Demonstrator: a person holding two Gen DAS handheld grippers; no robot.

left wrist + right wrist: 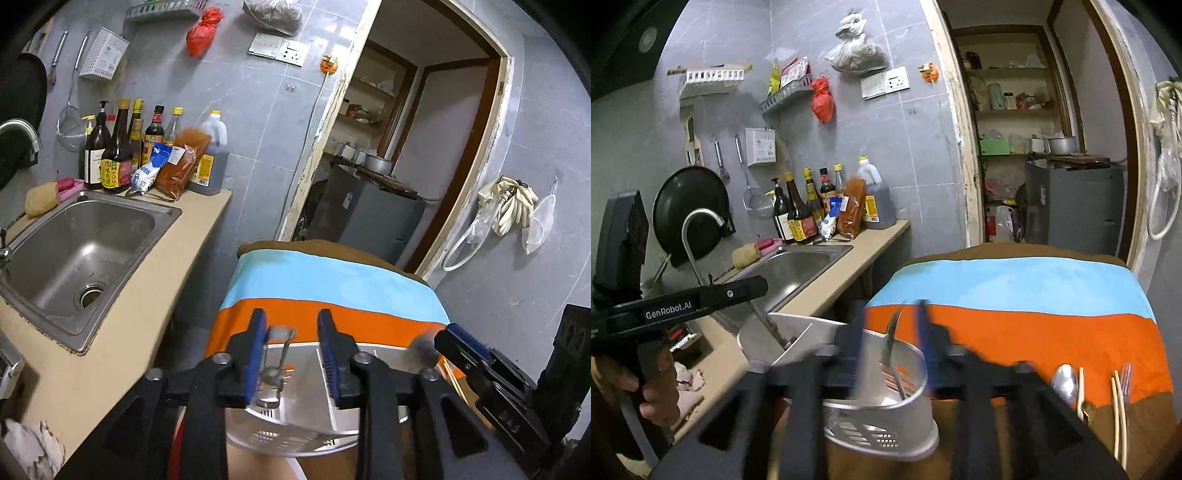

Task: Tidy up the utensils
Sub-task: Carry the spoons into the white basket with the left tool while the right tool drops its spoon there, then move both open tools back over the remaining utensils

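A steel utensil holder (886, 424) with two compartments stands at the near edge of a table under a striped blue, orange and brown cloth (1034, 325). My left gripper (291, 347) is open above the holder (295, 424), a metal utensil (277, 358) standing between its fingers in the left compartment. My right gripper (890, 339) is open and blurred over the holder's right compartment, where a spoon (892, 347) stands. A spoon (1065, 380), chopsticks (1117, 410) and a fork (1126, 373) lie on the cloth at the right.
A steel sink (85, 251) sits in the beige counter (159, 295) to the left, with sauce bottles (122, 147) behind it. A black pan (690, 210) leans by the faucet (698, 229). A doorway (406, 147) and grey cabinet (369, 218) lie beyond the table.
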